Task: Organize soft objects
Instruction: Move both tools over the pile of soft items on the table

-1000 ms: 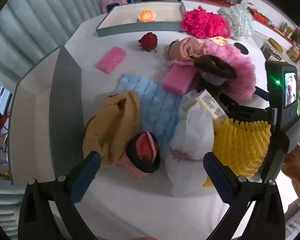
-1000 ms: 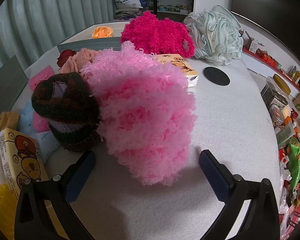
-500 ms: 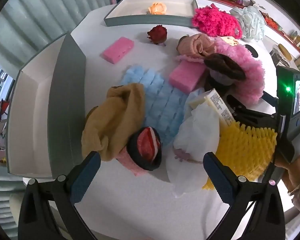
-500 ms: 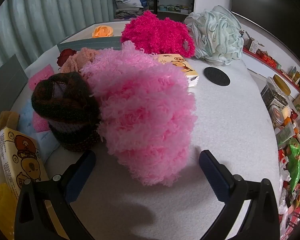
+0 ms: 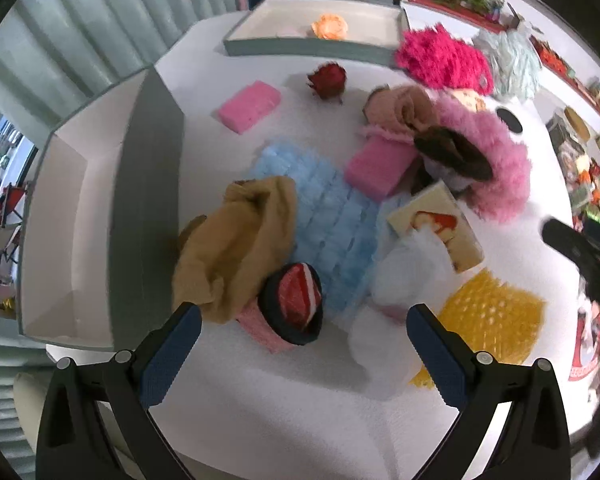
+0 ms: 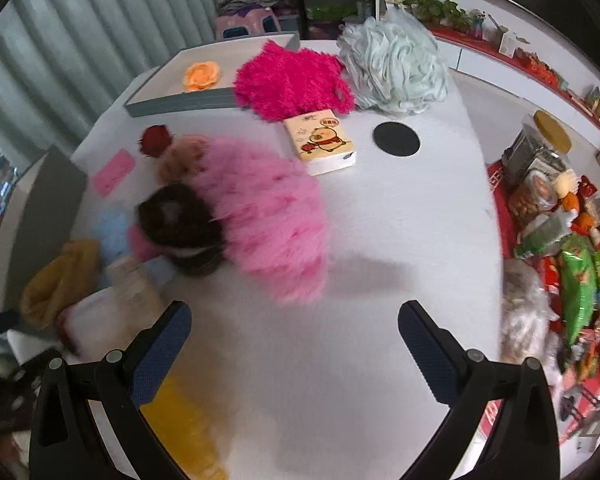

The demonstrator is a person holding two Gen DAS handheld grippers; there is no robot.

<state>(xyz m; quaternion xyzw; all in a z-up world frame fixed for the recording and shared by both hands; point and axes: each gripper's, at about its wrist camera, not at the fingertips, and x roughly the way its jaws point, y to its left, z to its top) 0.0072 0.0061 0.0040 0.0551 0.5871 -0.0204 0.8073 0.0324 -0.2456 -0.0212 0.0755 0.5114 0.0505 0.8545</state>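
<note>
- Your left tongs [image 5: 300, 344] stand wide apart, empty, above the table's [image 5: 284, 392] near edge.
- Your right tongs [image 6: 294, 338] are likewise spread, holding nothing.
- The soft objects lie mid-table: tan cloth [image 5: 236, 252], blue pad [image 5: 324, 208], fluffy pink piece [image 6: 268, 216].
- The grey tray [image 5: 148, 200] sits along the left edge.

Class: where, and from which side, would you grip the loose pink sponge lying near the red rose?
Grip the pink sponge across its short width, fingers on its two long sides, coming straight down from above. It lies flat and alone on the white table, with clear space around every edge, so nothing blocks the fingers.
</note>
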